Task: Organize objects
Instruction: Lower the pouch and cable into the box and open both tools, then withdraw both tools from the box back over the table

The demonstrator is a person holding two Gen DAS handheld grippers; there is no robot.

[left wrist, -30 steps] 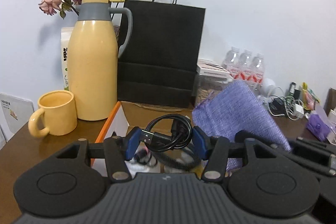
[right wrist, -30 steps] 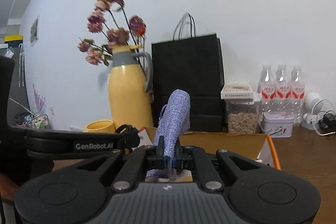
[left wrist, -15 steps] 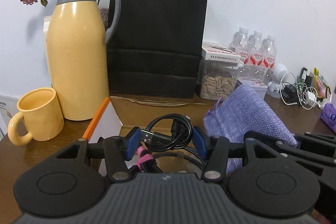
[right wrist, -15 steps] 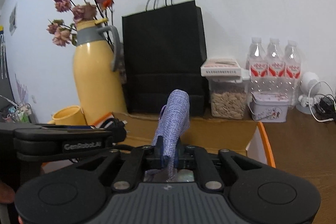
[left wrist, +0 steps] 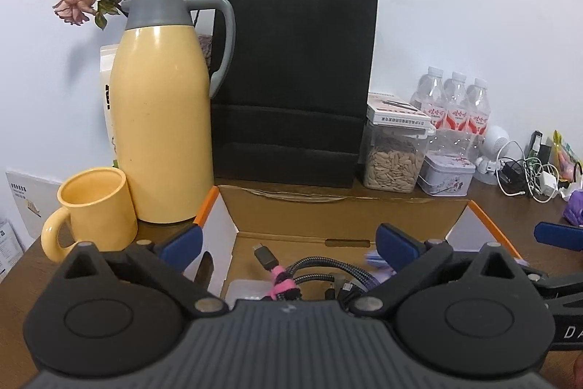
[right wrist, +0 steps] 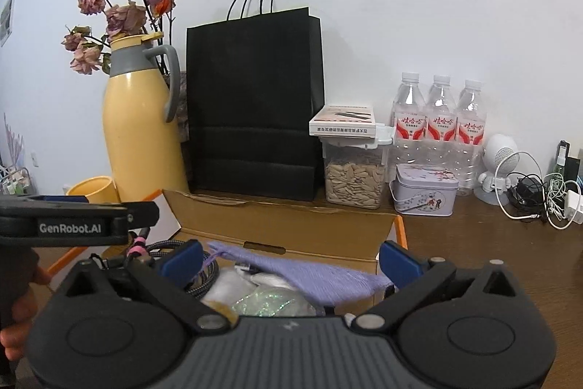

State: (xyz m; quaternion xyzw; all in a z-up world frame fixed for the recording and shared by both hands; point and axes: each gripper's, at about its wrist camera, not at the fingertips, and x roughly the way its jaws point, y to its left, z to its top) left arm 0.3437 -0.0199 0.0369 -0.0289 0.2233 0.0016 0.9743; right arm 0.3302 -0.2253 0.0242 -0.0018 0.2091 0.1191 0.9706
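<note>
The left gripper (left wrist: 288,241) hangs over the open brown cardboard box with orange edges (left wrist: 339,214), its blue-padded jaws opening and spread wide with nothing pinched between them. Below and between its fingers lies the bundle of black braided cables tied with a pink band (left wrist: 291,279); one plug end points away from the gripper toward the far wall of the box, and the cable's long run stretches across to the gripper's right.

The right gripper (right wrist: 289,259) is likewise opening, spread wide and gripping nothing. Just beneath it, inside the same box, the lilac knitted cloth pouch (right wrist: 309,274) lies flat, its long axis running crosswise from near the gripper's left finger to its right finger, the drawstring end toward the left. Beyond the box, on the wooden tabletop (right wrist: 473,243), stands a black paper bag (right wrist: 255,104).
</note>
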